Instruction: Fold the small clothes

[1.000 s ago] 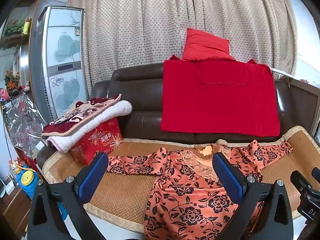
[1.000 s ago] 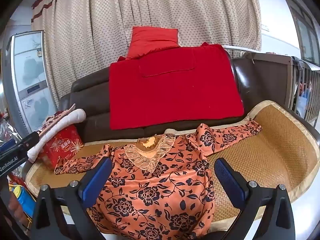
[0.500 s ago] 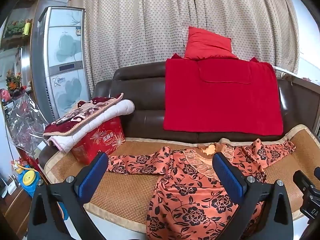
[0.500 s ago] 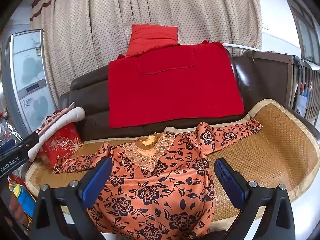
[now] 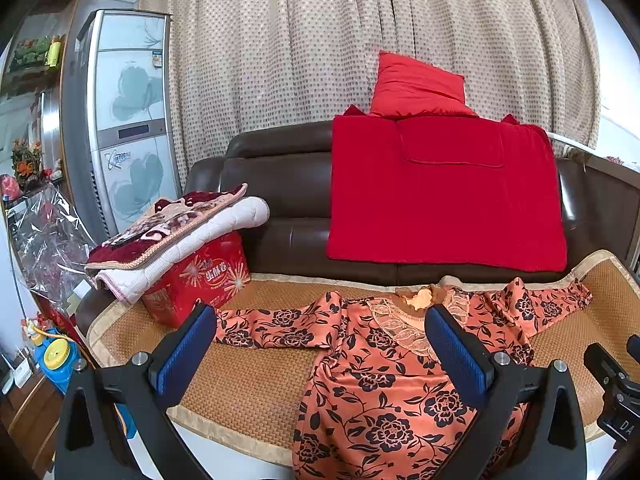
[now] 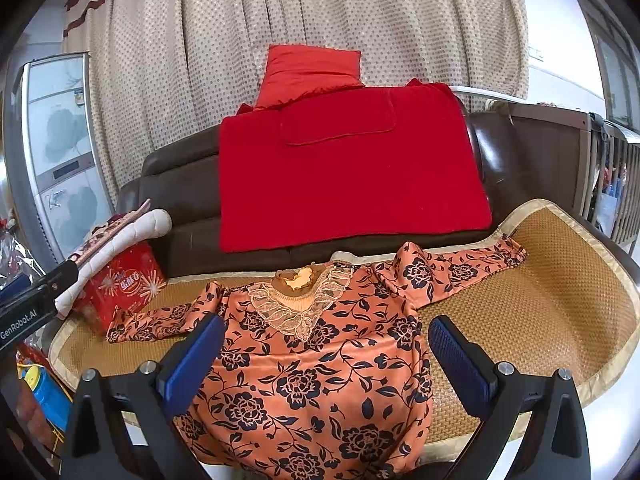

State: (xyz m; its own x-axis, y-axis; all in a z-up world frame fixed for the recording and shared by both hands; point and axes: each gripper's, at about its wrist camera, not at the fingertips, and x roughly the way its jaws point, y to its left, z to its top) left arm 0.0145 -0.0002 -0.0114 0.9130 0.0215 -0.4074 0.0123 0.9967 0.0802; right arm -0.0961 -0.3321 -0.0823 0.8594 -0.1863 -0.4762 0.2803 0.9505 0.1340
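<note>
i hold my left gripper (image 5: pixel 320 344) and right gripper (image 6: pixel 324 352) spread wide and empty above the orange satin blouse with black flowers (image 6: pixel 316 364), spread flat with sleeves out on the woven straw sofa mat (image 6: pixel 560 300), probably ready for folding.

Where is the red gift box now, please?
The red gift box stands at the sofa seat's left end in both views, under folded blankets, beside the floral blouse's sleeve.
</note>
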